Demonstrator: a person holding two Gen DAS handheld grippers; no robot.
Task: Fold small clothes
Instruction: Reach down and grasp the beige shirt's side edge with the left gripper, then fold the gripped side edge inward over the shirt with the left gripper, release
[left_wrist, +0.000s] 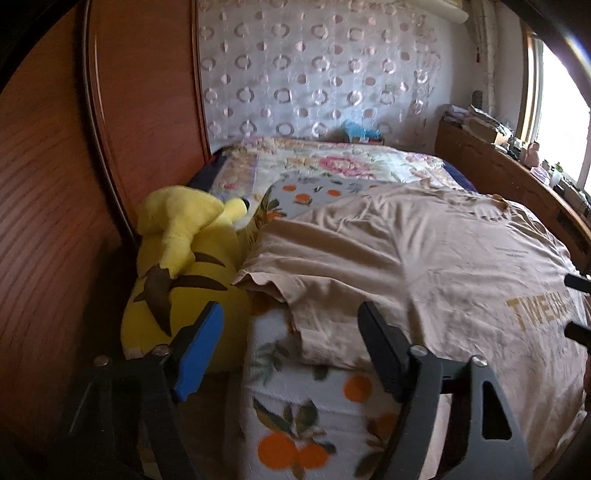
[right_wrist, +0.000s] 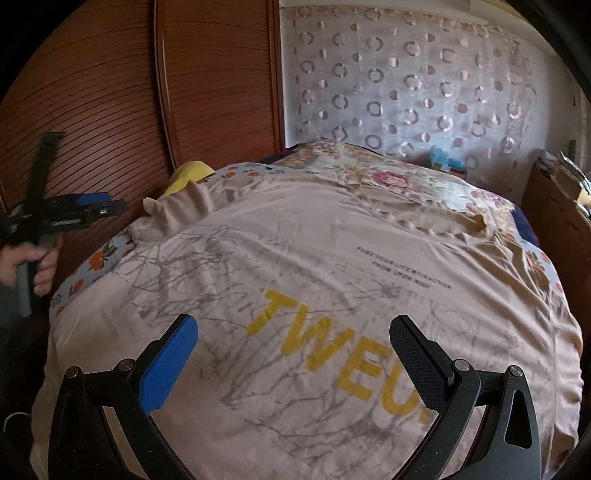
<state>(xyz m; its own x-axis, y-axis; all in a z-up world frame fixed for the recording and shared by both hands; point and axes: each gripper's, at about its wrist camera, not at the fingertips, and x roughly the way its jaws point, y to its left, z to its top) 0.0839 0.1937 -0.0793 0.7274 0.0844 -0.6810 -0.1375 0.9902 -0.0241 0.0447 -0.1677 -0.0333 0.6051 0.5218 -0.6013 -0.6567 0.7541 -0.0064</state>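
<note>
My beige cotton T-shirt with yellow block lettering and grey branch print lies spread flat, front up, across the bed, on a white fleece blanket printed with oranges. In the right wrist view it fills the middle of the frame, its neckline at about one o'clock and one short sleeve bunched at ten o'clock. In the left wrist view that sleeve sits near centre, its hem lifted a little off the blanket.

My left tongs are open, nothing between them; the sleeve's lower edge and bare blanket show in the gap, and I see no pad touching cloth. My right tongs stand wide open above the lettering, gripping nothing.

A yellow plush toy with brown markings lies at nine o'clock of the sleeve, against the bed's edge. A floral quilt covers the bed at twelve o'clock. Beyond are a reddish slatted wooden wardrobe at ten o'clock and a white curtain with ring patterns at one o'clock.
</note>
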